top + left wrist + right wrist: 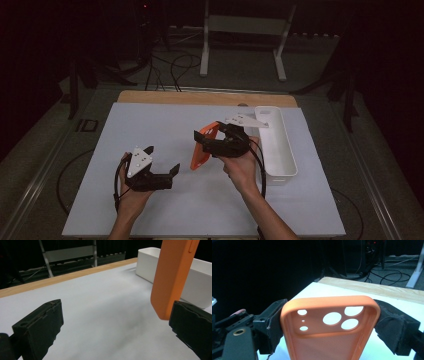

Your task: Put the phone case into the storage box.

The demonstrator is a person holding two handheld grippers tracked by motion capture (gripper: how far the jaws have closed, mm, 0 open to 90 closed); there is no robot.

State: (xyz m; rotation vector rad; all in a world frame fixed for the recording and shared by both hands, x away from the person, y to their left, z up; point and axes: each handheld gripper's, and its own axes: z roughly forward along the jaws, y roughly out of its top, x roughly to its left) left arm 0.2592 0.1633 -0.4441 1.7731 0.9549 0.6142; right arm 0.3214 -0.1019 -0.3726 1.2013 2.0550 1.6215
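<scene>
Dark room, white desk: your right gripper is clamping the orange phone case by its sides, above the desk beside the white tray. Your left gripper gapes wide, holding nothing.

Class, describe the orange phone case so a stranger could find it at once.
Start at the white table, right of centre, beside the long white bin. The right gripper holds the phone case by its edges: bright orange, with round camera holes.

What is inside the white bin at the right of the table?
The visible stretch of the white bin looks empty in the high view. The right gripper, holding the orange phone case, stands beside it; the near wall hides the floor's near edge.
</scene>
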